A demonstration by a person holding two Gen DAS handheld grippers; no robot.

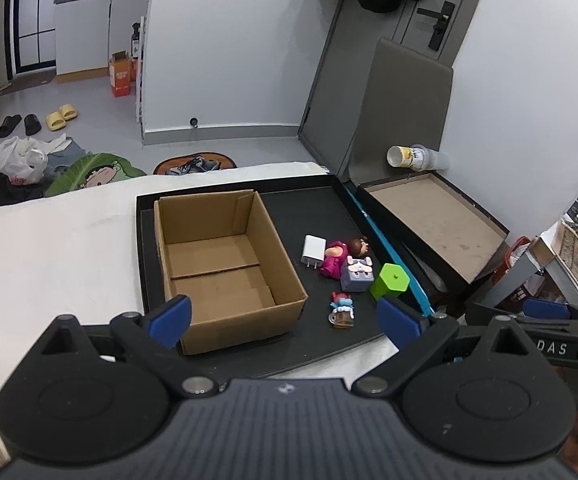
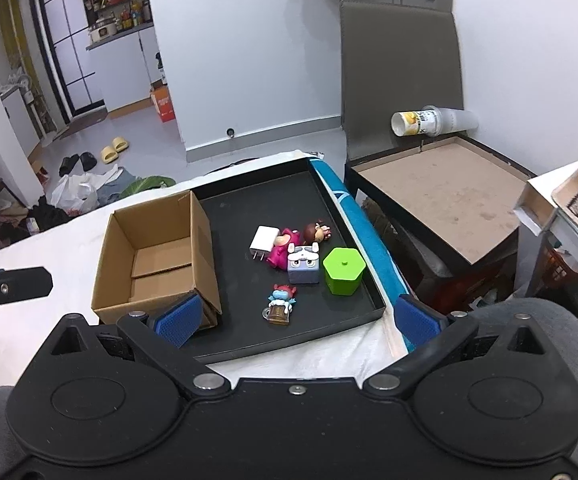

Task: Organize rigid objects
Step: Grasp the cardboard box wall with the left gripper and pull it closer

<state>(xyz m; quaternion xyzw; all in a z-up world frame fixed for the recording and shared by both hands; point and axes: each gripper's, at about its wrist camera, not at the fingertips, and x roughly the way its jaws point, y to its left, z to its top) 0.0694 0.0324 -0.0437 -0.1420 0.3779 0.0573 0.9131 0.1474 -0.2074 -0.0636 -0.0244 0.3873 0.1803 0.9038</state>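
A black tray (image 2: 373, 300) sits on a white-covered surface (image 1: 49, 264), w/ an open cardboard box (image 1: 225, 264) on its left half, up against the tray's left and near edges. The box is upright, flaps out of the way, nothing visible inside.

The small items lie on the tray's right half, beside the box but apart from it. A white charger (image 2: 264, 242) lies flat nearest the box, prongs toward the near edge. Touching its right side is a pink figure (image 2: 283, 252) on its side, and next to that a brown-haired doll head (image 2: 316, 232) toward the tray's right edge. Just in front of those stands a lilac cube toy (image 2: 304, 268) w/ a face on it, touching the pink figure. A green hexagonal container (image 2: 344, 271) stands upright just beside the cube, close to the tray's right edge. A small blue-and-red figurine (image 2: 281, 305) lies alone nearer the near edge, apart from the rest.

Left gripper (image 1: 285, 320) hovers over the near edge, fingers spread wide, holding nothing; its left fingertip (image 1: 171, 318) overlaps the box's near-left corner in view, contact can't be told. Right gripper (image 2: 297, 318) likewise hangs above the tray's near edge, fingers spread wide, nothing btwn them.

Beyond the tray's right edge sits a second, brown-bottomed tray (image 2: 441, 200) w/ a paper cup (image 2: 417, 123) lying on its side at its far edge.
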